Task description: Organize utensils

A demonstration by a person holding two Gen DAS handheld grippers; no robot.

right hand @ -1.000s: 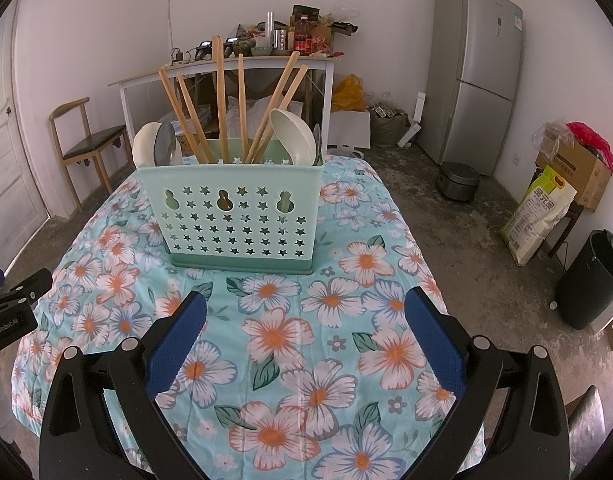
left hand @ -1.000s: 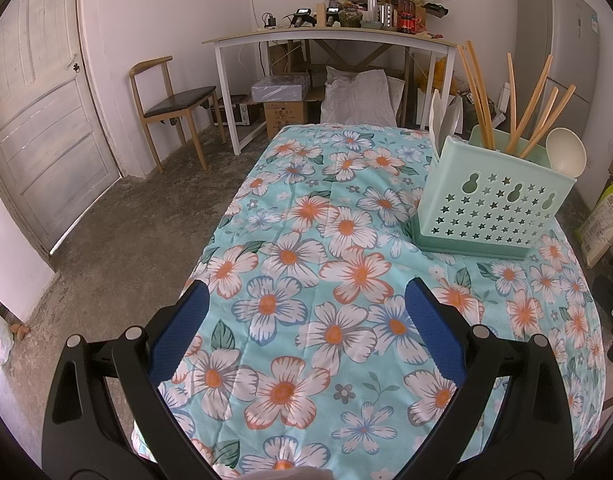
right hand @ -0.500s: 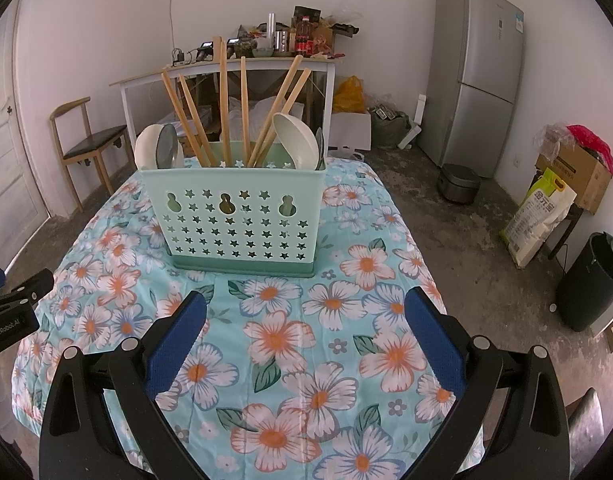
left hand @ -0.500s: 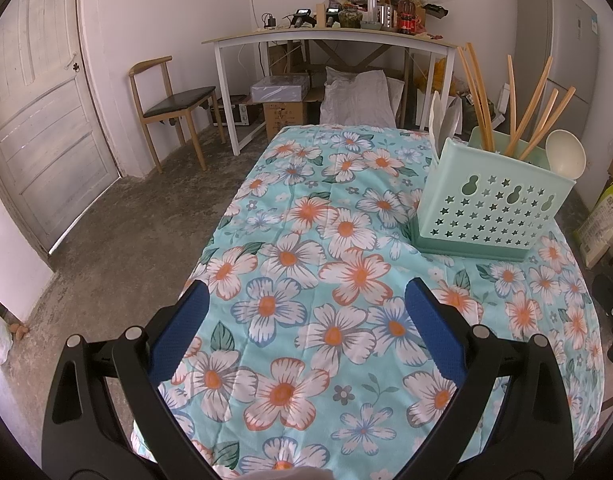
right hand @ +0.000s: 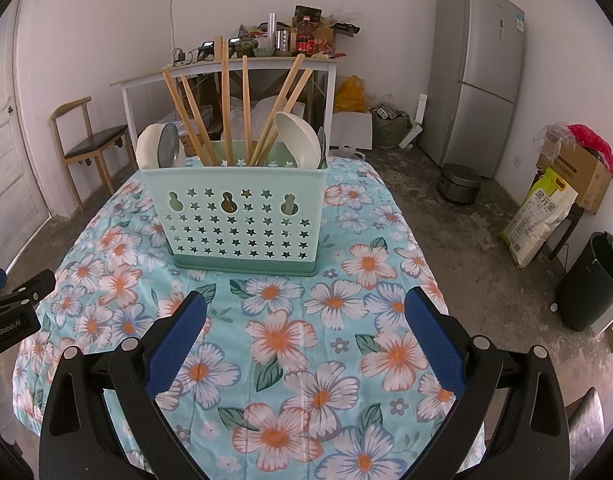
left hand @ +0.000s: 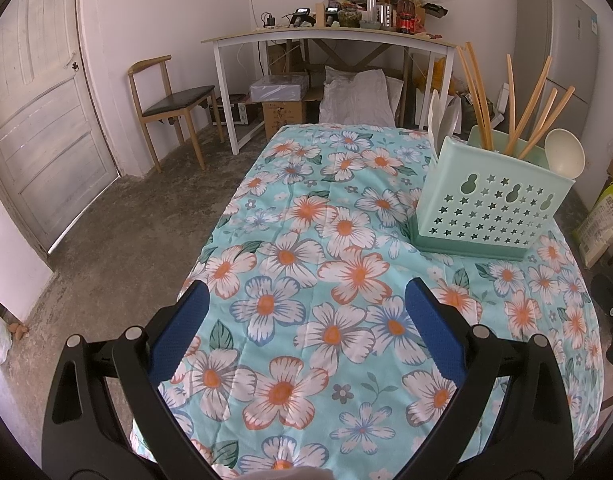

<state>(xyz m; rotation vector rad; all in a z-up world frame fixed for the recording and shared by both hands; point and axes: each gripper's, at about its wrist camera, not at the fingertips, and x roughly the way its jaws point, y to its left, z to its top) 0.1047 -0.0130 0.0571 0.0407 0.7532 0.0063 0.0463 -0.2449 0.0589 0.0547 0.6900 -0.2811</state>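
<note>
From the left wrist, the left gripper point(left hand: 306, 300) hangs wide apart and holds nothing over the flowered tablecloth point(left hand: 290, 216); the green basket point(left hand: 492, 210) stands ahead to its right, holding chopsticks point(left hand: 476, 96) and spoons. From the right wrist, the right gripper point(right hand: 306, 312) is likewise spread wide and unloaded, with the basket point(right hand: 240, 220) straight ahead, near but apart from its fingers.

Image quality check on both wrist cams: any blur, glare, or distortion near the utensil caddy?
Left wrist: sharp, soft even daylight, no glare; fisheye bends the door and corners vignette black. Right wrist: the caddy is crisp and centred, star holes legible; the fridge leans from distortion, with only a mild sheen.
</note>
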